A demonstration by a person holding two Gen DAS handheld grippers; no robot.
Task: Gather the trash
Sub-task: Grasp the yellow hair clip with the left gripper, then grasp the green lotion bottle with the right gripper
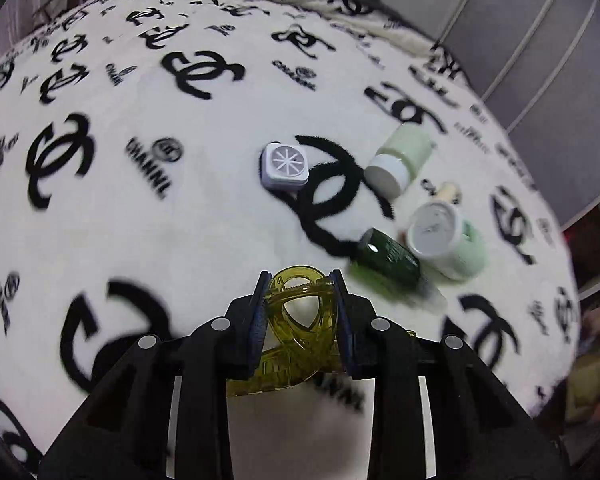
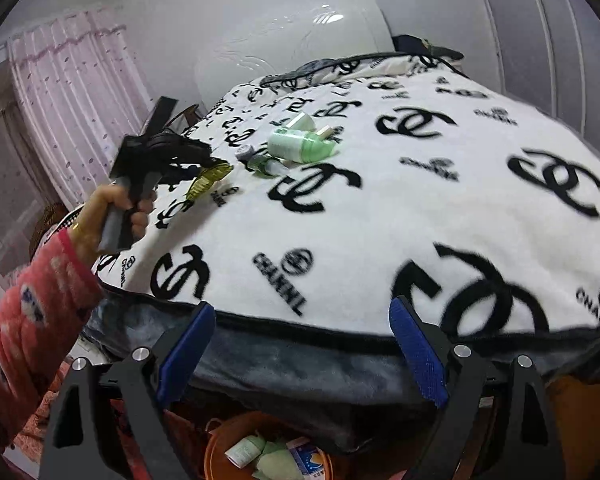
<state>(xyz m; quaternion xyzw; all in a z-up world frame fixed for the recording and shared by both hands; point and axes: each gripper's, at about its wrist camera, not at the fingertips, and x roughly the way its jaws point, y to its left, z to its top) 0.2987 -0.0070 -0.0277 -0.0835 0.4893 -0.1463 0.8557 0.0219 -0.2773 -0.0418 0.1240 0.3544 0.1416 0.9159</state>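
My left gripper (image 1: 300, 280) is shut on a translucent yellow-green hair claw clip (image 1: 300, 320), held just above the white logo-print blanket (image 1: 160, 220). Beyond it lie a white square cap (image 1: 285, 166), a pale green bottle (image 1: 400, 160), a pale green jar (image 1: 440, 236) and a dark green bottle (image 1: 388, 258). In the right wrist view a hand (image 2: 120, 208) holds the left gripper (image 2: 204, 164) with the clip (image 2: 208, 178) at the bed's left side. My right gripper (image 2: 302, 306) is open with nothing in it, over the bed's near edge.
An orange bin (image 2: 216, 440) with several pale green containers inside stands on the floor below the bed's near edge. A red patterned sleeve (image 2: 32, 312) fills the left. Pink curtains (image 2: 72, 100) hang at the left, and a grey wall (image 2: 540, 40) runs along the right.
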